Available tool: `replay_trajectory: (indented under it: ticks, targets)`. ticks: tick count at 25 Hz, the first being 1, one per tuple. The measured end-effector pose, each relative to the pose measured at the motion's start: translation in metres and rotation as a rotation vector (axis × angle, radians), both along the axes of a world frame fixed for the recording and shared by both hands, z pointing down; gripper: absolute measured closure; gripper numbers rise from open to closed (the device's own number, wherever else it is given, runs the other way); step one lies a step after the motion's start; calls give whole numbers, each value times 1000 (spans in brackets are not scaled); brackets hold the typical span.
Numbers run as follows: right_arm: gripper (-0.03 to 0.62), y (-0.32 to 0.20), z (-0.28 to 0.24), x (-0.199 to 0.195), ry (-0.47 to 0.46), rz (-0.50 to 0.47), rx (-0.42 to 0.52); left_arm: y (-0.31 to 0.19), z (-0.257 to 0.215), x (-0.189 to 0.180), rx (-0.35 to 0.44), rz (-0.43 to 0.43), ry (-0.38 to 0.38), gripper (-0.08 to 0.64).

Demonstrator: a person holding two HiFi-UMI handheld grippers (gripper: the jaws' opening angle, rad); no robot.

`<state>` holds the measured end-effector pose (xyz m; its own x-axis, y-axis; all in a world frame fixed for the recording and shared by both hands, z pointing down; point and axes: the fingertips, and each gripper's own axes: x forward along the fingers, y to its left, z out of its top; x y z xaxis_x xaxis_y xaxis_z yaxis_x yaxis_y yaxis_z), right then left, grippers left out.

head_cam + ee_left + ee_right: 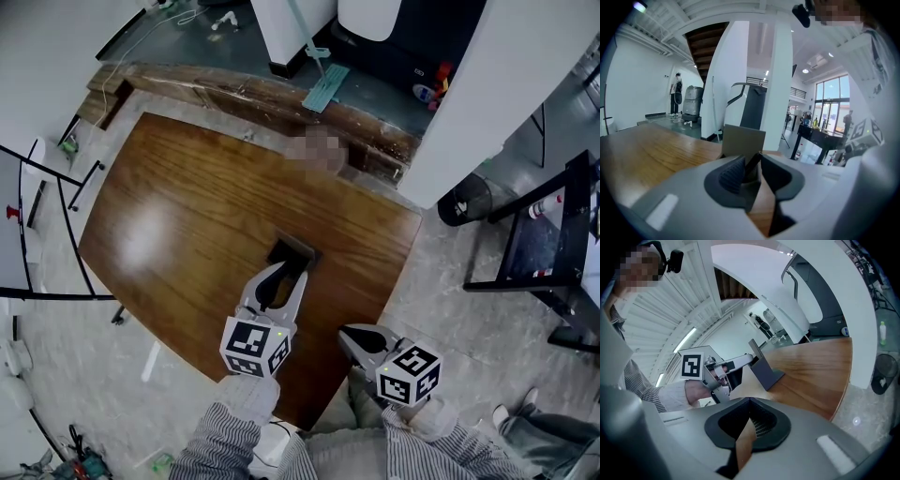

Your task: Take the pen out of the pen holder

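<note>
On the brown wooden table (187,216) stands a dark box-shaped pen holder (298,247). My left gripper (289,270) reaches up to its near side. In the left gripper view the holder (743,139) rises just behind the jaws, and a thin dark pen (753,165) slants between the two pads of the left gripper (751,159), which press on it. My right gripper (351,332) hangs shut and empty at the table's near right edge, apart from the holder. From the right gripper (750,401) I see the left gripper (736,363) against the holder (764,369).
The table's right edge (398,272) drops to a grey tiled floor. A black stand (539,234) is at the right, a white pillar (487,94) beyond the table, and a worn wooden beam (281,94) along its far side. A person (676,93) stands far off.
</note>
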<state>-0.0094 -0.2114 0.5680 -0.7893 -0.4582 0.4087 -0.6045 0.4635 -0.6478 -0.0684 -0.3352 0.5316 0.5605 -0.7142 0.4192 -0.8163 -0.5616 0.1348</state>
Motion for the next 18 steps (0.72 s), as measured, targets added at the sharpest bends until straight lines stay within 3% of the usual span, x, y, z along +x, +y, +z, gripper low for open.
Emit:
replay_trajectory:
  ticks: [6, 18]
  targets:
    - [592, -2, -13, -2, 0, 2, 30, -4, -9, -14, 10, -57, 27, 503]
    - [592, -11, -59, 7, -1, 22, 137, -2, -59, -25, 116, -92, 107, 508]
